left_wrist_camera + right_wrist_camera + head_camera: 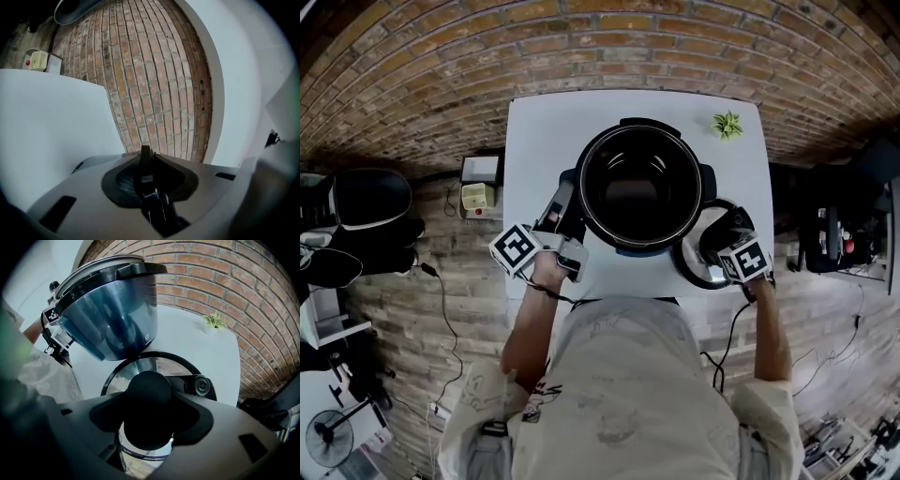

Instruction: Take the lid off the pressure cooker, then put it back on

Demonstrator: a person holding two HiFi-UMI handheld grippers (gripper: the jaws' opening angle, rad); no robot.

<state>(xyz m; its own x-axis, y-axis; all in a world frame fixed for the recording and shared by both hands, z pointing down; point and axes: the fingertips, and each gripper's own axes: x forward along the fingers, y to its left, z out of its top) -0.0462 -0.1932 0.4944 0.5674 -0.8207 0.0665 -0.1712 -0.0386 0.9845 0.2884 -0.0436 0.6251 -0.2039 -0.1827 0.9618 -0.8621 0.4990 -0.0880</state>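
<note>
The pressure cooker (607, 234) stands open in the middle of the white table (544, 131), its dark pot bare; its blue-tinted body (112, 319) also fills the right gripper view. The steel lid (696, 270) lies flat on the table to the cooker's right. My right gripper (724, 240) points down over it, shut on the lid's round black knob (147, 390). At the cooker's left side, my left gripper (565, 216) is held level. Its jaws (146, 180) are shut on the thin black side handle (145, 161).
A small green plant (727, 124) sits at the table's far right corner. On the brick floor to the left stands a small grey box (478, 183) with a cable. The lid lies near the table's front right corner. Dark gear sits at both sides.
</note>
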